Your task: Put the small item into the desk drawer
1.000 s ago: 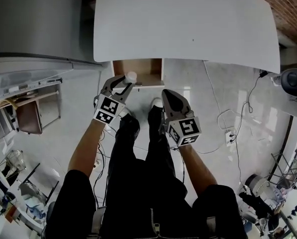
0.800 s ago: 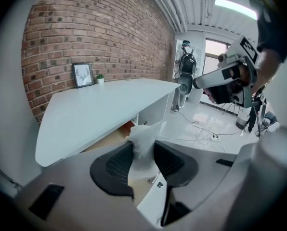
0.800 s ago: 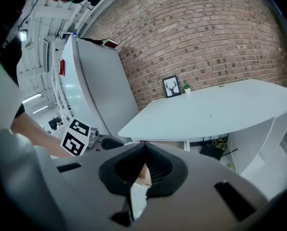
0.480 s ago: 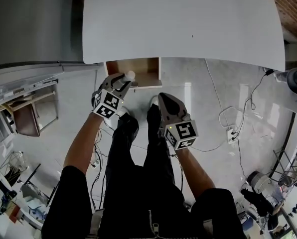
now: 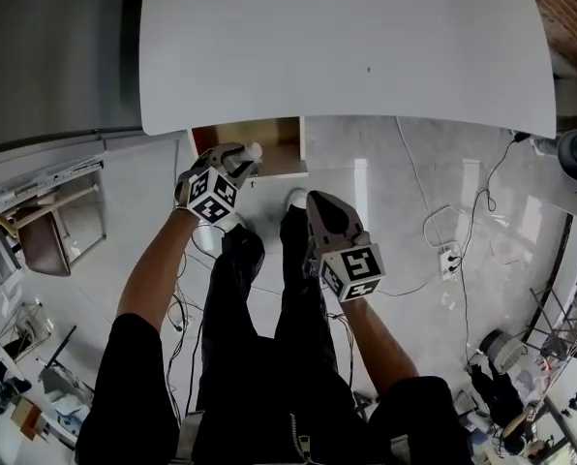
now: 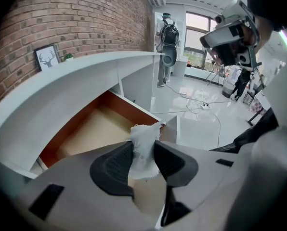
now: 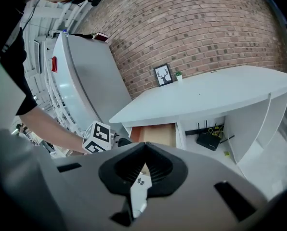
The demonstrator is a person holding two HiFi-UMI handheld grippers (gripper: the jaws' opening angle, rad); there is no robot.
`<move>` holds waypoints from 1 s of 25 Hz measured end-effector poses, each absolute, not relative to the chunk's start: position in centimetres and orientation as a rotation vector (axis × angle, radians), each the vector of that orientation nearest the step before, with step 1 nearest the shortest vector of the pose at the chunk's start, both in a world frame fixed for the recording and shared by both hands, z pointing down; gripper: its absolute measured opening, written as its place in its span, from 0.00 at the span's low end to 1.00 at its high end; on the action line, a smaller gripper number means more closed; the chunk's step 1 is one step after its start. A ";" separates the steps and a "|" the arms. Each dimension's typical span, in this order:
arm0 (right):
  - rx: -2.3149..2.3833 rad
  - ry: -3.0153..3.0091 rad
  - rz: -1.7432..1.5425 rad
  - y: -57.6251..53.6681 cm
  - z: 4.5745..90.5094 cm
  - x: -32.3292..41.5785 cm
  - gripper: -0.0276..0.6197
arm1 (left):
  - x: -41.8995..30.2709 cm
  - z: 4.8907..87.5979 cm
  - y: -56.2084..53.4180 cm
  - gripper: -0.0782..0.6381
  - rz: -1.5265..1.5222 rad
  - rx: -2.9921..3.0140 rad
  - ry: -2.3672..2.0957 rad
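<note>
The desk drawer stands pulled open under the white desk top, and its brown inside looks empty. A small white crumpled item is pinched between the dark pads of my left gripper. In the head view the left gripper hangs over the drawer's front left corner, with the item sticking out of its tip. My right gripper is lower and to the right, over the floor, shut with nothing in it; in the right gripper view the right gripper's jaws meet tip to tip.
A tall grey cabinet stands left of the desk. Cables and a power strip lie on the glossy floor to the right. A framed picture leans on the brick wall, and a router sits under the desk. The person's legs are below the grippers.
The head view has swung so that the desk top fills more of the frame. The left gripper still holds the item at the drawer's front edge; the right gripper stays low and shut.
</note>
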State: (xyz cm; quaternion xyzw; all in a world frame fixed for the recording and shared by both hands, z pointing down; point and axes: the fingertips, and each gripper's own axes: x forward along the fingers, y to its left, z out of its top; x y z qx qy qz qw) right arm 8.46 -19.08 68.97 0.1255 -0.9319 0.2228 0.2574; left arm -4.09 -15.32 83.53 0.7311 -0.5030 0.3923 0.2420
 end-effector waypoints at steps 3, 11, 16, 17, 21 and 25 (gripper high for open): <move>0.352 -2.514 0.612 -19.0 69.5 9.2 0.05 | -4.0 85.4 -15.7 0.32 1.132 2.004 -1.302; 0.358 -2.478 0.662 -18.4 71.2 10.3 0.05 | -4.6 90.0 -16.5 0.32 1.245 1.985 -1.178; 0.390 -2.467 0.679 -18.5 72.3 10.7 0.05 | -4.4 92.3 -17.0 0.32 1.278 1.980 -1.109; 0.386 -2.465 0.680 -18.5 72.5 10.8 0.05 | -4.3 92.8 -17.0 0.32 1.293 1.984 -1.088; 0.380 -2.454 0.675 -18.4 73.1 11.0 0.05 | -4.4 95.0 -16.7 0.32 1.361 1.981 -1.005; 0.383 -2.441 0.686 -18.2 73.8 11.1 0.05 | -5.4 96.4 -16.4 0.32 1.449 1.983 -0.916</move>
